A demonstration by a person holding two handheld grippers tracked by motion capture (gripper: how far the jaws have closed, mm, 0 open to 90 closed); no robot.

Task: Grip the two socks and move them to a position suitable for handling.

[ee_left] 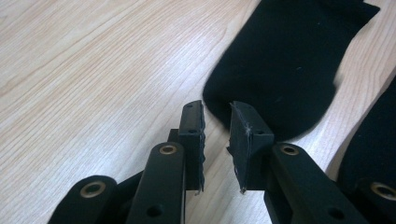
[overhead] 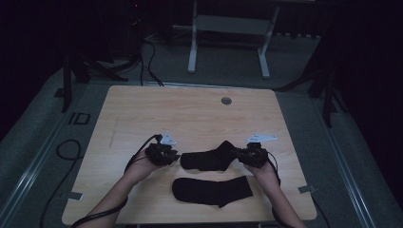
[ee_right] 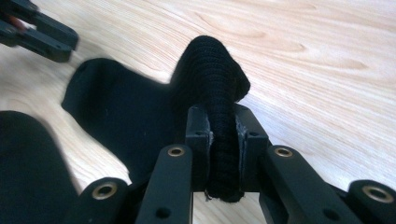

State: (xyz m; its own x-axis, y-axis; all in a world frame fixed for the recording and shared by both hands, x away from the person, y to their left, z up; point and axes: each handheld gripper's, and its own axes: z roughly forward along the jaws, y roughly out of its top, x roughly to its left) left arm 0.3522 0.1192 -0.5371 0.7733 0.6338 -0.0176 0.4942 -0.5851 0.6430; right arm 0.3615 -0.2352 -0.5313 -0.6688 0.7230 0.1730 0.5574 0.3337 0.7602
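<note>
Two black socks lie on the wooden table (overhead: 142,109). The upper sock (overhead: 206,160) stretches between my two grippers, and the lower sock (overhead: 212,190) lies flat nearer the front edge. My right gripper (overhead: 242,155) is shut on the upper sock's right end; in the right gripper view a bunched fold of sock (ee_right: 212,70) rises between the jaws of that gripper (ee_right: 219,122). My left gripper (overhead: 174,156) sits at the sock's left end. In the left gripper view, my left gripper (ee_left: 217,112) stands slightly open with bare wood in the gap, the sock's rounded end (ee_left: 280,70) just beyond the tips.
A round grommet (overhead: 226,100) sits near the table's far edge. Bare wood spreads across the far half and the left side. The lower sock (ee_left: 373,135) edges the left gripper view, and it also shows as the lower sock (ee_right: 28,158) beside the right jaws. Cables trail off the table's left.
</note>
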